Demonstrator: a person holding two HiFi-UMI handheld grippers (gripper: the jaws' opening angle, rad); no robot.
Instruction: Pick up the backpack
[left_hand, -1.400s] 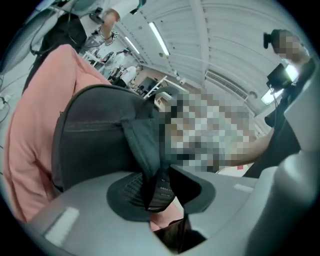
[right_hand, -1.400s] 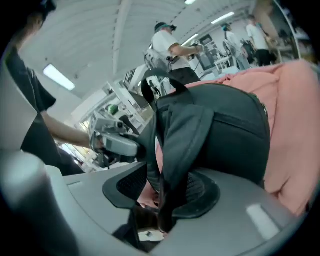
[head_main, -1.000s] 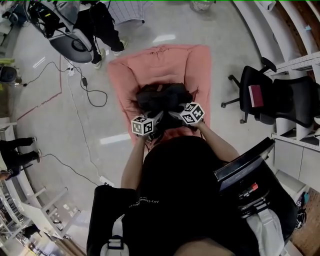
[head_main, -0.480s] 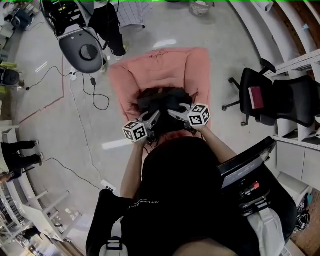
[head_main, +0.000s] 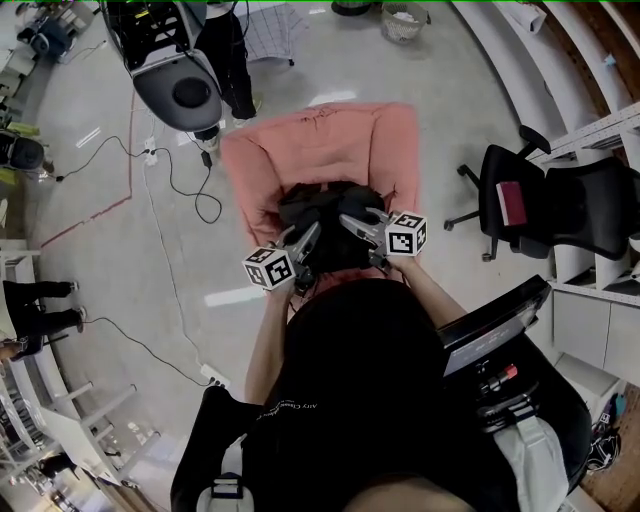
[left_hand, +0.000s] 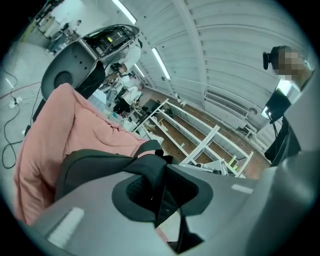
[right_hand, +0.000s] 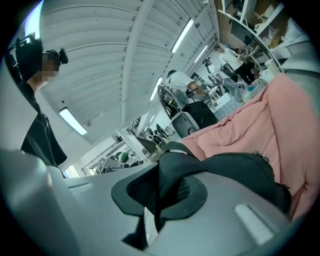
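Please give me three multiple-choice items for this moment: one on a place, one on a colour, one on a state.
1. What lies beneath the backpack?
A. pink cushion
B. office chair
C. white shelf

2. What colour is the backpack?
A. red
B. black
C. blue

3. The right tongs are:
A. open and empty
B. shut on a backpack strap
C. holding a cable

Answers:
1 A, the head view shows pink all round it.
2 B, it is black in every view.
3 B, the strap is pinched between the pads.
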